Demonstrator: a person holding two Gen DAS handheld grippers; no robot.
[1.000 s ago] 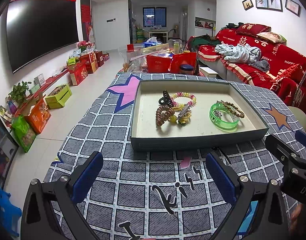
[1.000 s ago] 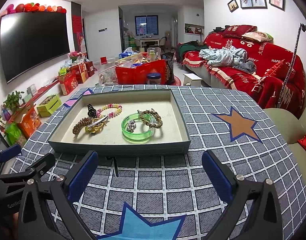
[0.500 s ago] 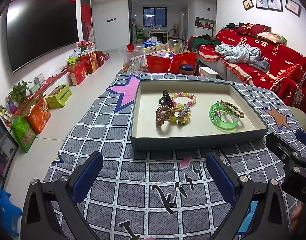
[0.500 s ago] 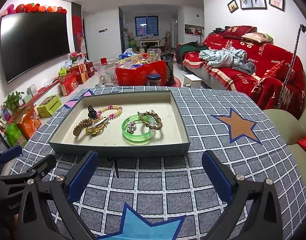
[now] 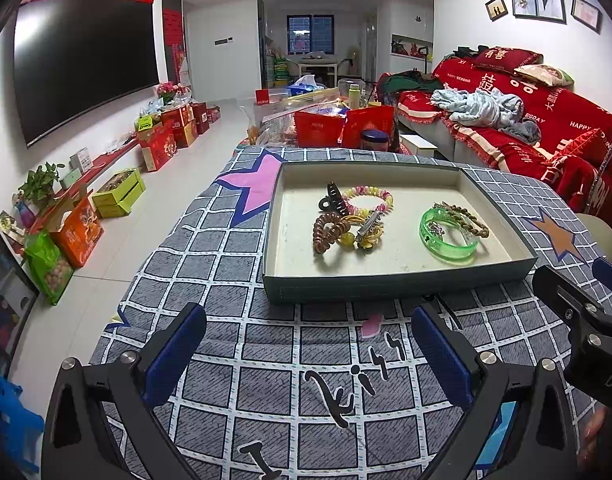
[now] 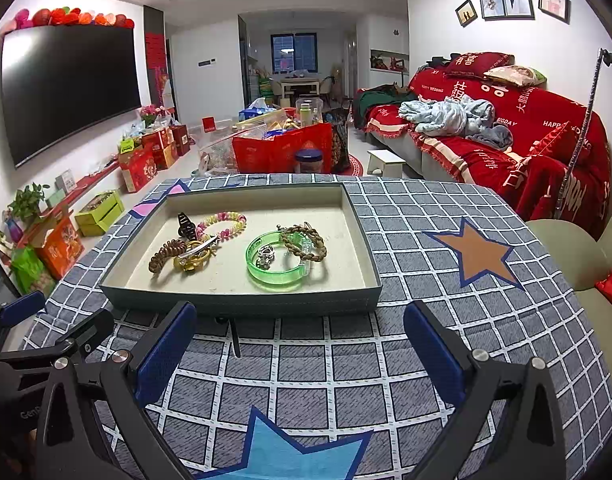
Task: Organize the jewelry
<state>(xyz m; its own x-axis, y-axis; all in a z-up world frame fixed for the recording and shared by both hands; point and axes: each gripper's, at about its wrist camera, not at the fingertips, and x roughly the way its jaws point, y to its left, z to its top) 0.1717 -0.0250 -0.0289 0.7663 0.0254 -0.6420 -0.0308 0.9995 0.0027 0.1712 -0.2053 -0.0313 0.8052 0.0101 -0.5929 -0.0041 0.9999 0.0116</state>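
Both grippers hovered over the grey checked tablecloth (image 5: 225,256), empty. Left gripper (image 5: 306,344): blue-padded jaws spread wide, touching nothing. Right gripper (image 6: 299,344): same, spread wide and empty.

Ahead of both, just past the fingertips, sat the shallow rectangular tray (image 6: 241,300), dark rim, pale flat floor. Cloth print below the left gripper read "Kiss" in black script.

Tray contents: translucent green plastic bangle (image 6: 273,268) with a braided brown bracelet (image 6: 306,242) lying across it; pastel beaded bracelet (image 5: 368,196); brown coil hair tie (image 5: 326,232); black claw clip (image 5: 332,198).
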